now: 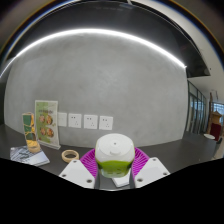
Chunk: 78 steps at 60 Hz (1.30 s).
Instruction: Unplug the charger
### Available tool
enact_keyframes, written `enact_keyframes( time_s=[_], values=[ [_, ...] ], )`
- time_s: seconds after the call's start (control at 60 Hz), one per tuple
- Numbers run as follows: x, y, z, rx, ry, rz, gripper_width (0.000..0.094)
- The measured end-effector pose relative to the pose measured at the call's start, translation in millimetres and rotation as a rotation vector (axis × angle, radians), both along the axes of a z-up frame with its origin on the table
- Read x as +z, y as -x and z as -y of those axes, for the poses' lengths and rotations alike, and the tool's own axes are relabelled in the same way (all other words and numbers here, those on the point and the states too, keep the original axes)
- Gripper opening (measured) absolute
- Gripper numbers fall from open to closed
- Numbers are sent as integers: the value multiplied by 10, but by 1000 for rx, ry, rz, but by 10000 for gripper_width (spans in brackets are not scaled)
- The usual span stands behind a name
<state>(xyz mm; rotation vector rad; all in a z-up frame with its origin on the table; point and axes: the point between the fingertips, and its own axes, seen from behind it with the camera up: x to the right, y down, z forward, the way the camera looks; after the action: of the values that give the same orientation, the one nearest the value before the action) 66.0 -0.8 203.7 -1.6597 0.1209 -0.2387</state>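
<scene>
The charger (114,155) sits between the two fingers of the gripper (113,172), near at hand, a pad against each side. Left of it on the desk (160,152) lies a roll of tape (69,155), and farther left a standing card (45,123) with a small heap of things (30,153) before it. Behind, on the far wall (120,85), a row of sockets (90,121) runs right of the card.
</scene>
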Motion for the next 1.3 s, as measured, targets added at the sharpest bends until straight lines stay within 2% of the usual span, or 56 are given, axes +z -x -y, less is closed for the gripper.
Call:
enact_keyframes(
  time_s=[0.117, 0.35, 0.467, 0.617, 0.733, 0.783, 1.05, 1.25, 1.3],
  values=[
    [-15, -387, 190, -59, 38, 42, 387],
    [-1233, -1203, 684, -115, 356, -28, 400],
    [-1586, -1467, 788, -97, 443, -67, 407],
    [-1753, -1466, 486, -50, 469, -61, 408],
    [-1976, -1611, 249, -24, 550, -76, 407],
    [-2084, -1639, 184, -15, 581, -78, 434],
    [-2096, -1561, -55, 65, 574, -102, 530],
    [-2212, -1530, -167, 79, 559, -158, 673],
    [-2192, -1515, -155, 78, 550, -174, 749]
  ],
)
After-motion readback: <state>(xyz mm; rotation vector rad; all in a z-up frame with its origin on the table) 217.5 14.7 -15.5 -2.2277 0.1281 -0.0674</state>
